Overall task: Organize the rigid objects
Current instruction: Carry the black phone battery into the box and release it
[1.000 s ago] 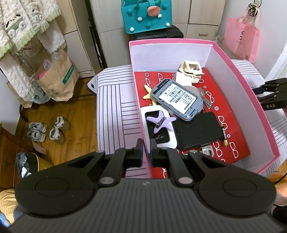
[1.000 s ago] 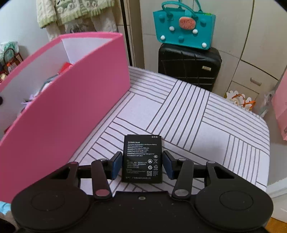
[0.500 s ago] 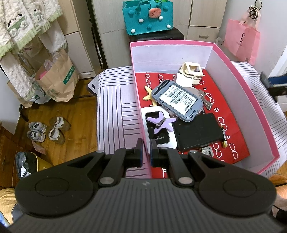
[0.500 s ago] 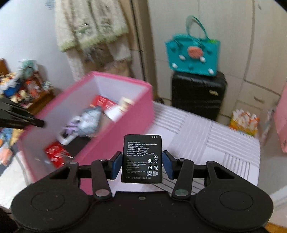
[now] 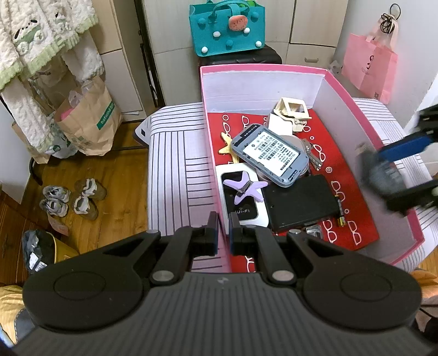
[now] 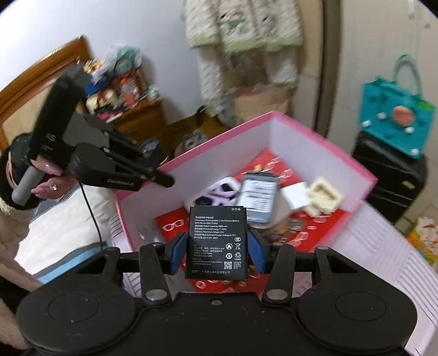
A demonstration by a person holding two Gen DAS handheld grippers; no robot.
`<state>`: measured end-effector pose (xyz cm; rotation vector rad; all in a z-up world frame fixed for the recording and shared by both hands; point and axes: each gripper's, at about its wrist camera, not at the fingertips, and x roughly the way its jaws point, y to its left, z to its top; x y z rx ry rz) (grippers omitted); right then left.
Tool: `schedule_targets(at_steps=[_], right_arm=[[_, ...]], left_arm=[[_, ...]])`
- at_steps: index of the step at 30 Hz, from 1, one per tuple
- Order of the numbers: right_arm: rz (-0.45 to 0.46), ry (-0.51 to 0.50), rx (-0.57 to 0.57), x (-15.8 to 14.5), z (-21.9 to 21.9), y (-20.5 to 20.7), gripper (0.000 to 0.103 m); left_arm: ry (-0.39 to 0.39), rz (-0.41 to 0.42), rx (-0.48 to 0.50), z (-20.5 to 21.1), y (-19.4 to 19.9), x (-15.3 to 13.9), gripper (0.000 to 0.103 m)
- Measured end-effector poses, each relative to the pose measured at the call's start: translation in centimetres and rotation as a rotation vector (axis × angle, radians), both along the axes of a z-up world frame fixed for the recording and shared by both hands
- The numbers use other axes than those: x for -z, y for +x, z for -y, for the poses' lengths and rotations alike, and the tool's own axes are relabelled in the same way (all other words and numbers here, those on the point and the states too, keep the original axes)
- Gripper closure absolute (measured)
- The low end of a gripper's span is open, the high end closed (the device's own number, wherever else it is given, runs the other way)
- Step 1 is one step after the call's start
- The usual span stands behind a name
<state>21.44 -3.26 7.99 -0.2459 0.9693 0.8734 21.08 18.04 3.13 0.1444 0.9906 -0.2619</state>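
A pink box with a red patterned floor sits on a striped cushion. It holds a grey device, a white Wi-Fi router with a purple star clip, a black flat case, a cream frame and keys. My left gripper is shut on the box's near left wall. My right gripper is shut on a black flat battery and holds it above the box's near rim; it shows blurred at the box's right wall in the left wrist view.
A teal felt bag stands on a black suitcase behind the box. A pink paper bag hangs at the back right. A brown paper bag and small shoes are on the wooden floor to the left.
My right gripper has lifted the battery off the cushion and swung it left, over the pink box. My left gripper has stayed shut on the box wall.
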Motion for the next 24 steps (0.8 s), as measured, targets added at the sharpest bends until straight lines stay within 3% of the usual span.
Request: schedule_targets(at_steps=[3,9,12,14,16,24], right_arm=[[-0.076,-0.021,-0.036,2.1,-2.2,1.6,0.049],[-0.129,-0.103,-0.056,5.6,-5.5,4.0,0.049],[-0.112,-0.165,-0.038,6.6,-6.2,4.8,0.049],[-0.078,-0.164,0.036,6.8,-6.0,5.0,0.046],[-0.099,-0.107,0.077,6.1,-4.8,4.9,0.041],[-0.028,0.141,0.200,1.6,1.6,0.7,0.040]], left_arm=[[0.005,0.005,0.009,0.1,-0.3,-0.3,0.097],[-0.003,0.012,0.020,-0.2,-0.5,-0.4,0.097],[-0.023,0.010,0.017,-0.4,-0.4,-0.4,0.097],[-0.034,0.008,0.017,-0.7,-0.4,-0.4,0.097],[-0.045,0.006,0.017,-0.9,-0.4,-0.4,0.097],[-0.056,0.011,0.018,-1.1,-0.5,-0.3,0.096]])
